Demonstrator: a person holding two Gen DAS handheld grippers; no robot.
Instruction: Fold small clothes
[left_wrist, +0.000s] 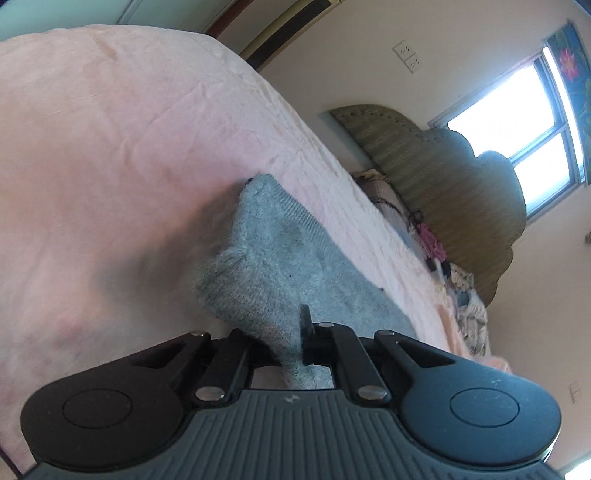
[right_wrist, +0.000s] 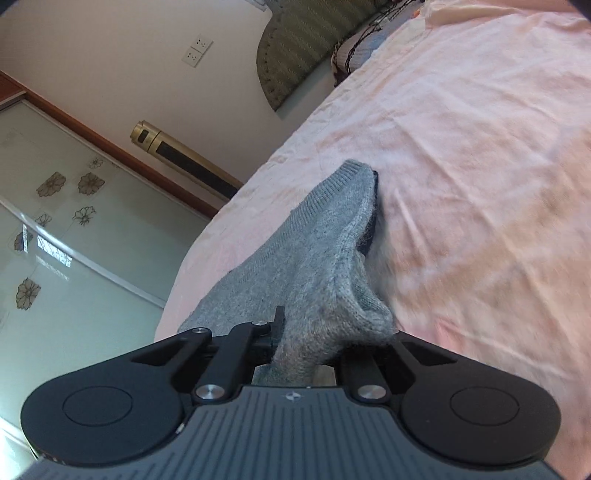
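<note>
One small grey knitted garment (left_wrist: 273, 258) lies on the pink plush bed cover (left_wrist: 110, 147), its length stretching straight away from both claws. The left claw (left_wrist: 295, 343) is clamped on one near corner, the right claw (right_wrist: 295, 347) on another, each equally close. One garment, two claws.

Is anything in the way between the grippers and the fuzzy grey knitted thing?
Nothing is. The left hand-held gripper and the right hand-held gripper are each already shut on the grey knitted woolly garment, which lies on the pink bedspread. No gap remains for anything to block.
</note>
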